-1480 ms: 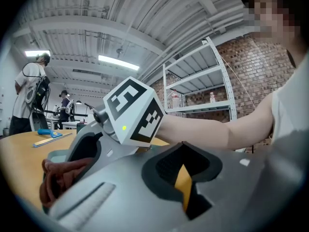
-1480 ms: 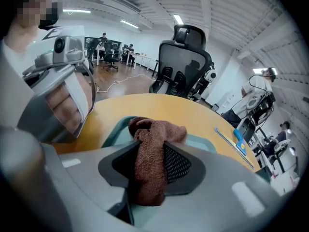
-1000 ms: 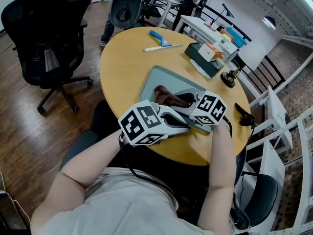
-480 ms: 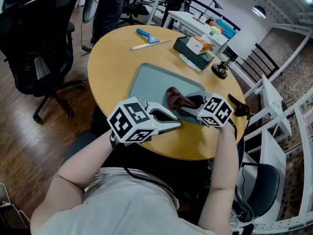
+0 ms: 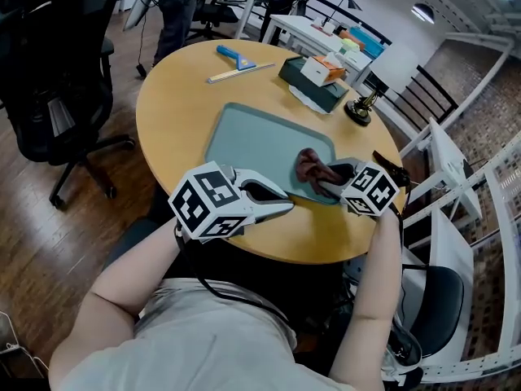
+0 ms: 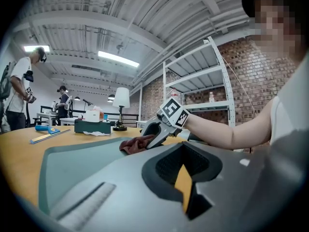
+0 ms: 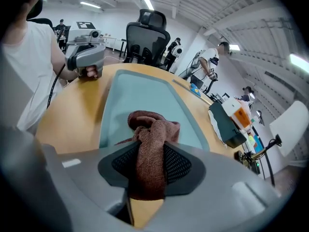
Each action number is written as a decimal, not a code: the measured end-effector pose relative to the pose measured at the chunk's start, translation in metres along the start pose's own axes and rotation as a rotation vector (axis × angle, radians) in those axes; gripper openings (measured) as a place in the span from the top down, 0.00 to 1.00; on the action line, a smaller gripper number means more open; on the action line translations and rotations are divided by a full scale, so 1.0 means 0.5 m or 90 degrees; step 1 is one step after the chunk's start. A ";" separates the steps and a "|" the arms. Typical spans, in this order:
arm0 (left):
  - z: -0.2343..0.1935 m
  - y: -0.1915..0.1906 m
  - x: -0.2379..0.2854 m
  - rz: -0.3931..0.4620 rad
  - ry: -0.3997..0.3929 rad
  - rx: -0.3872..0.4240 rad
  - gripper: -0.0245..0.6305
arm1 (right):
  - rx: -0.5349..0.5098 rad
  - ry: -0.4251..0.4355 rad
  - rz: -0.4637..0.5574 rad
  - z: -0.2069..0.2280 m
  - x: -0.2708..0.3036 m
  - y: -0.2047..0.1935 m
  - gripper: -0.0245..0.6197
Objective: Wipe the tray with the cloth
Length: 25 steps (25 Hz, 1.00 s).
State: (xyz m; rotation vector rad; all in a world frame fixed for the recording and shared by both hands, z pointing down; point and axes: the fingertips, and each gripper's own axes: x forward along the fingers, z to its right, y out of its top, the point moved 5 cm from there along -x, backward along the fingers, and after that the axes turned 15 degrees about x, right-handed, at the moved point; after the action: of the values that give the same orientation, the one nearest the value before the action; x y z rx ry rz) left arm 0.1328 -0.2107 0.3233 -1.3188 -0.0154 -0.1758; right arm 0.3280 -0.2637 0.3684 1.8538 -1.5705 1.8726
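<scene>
At the near edge of the round wooden table point(image 5: 167, 108), the left gripper point(image 5: 286, 207) sits low by the tray's front rim, its jaws drawn together with nothing between them. Just to its right, the right gripper point(image 5: 330, 182) has its jaws clamped on the brown cloth point(image 5: 313, 168), which lies bunched on the near right corner of the grey-green tray point(image 5: 244, 141). Beyond the tray lie a ruler point(image 5: 238, 72) and a blue scraper point(image 5: 234, 56), with a dark green tissue box point(image 5: 313, 88) and a small lamp point(image 5: 361, 107) to the right.
</scene>
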 end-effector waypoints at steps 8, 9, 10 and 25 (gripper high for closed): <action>0.001 0.001 0.000 -0.002 -0.001 -0.002 0.47 | -0.075 0.066 0.025 -0.062 -0.024 0.004 0.75; 0.001 0.001 0.001 -0.001 0.000 -0.002 0.47 | -0.081 0.072 0.030 -0.068 -0.020 0.012 0.75; 0.001 0.001 0.002 -0.001 0.000 -0.001 0.47 | -0.086 0.079 0.035 -0.073 -0.014 0.020 0.75; 0.004 0.000 0.005 -0.001 0.002 0.005 0.47 | -0.181 0.208 0.094 -0.148 0.102 0.201 0.75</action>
State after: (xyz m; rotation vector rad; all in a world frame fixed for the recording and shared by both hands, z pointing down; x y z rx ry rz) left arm 0.1356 -0.2092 0.3238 -1.3109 -0.0149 -0.1787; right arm 0.1958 -0.2910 0.3685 1.2760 -1.7793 1.7801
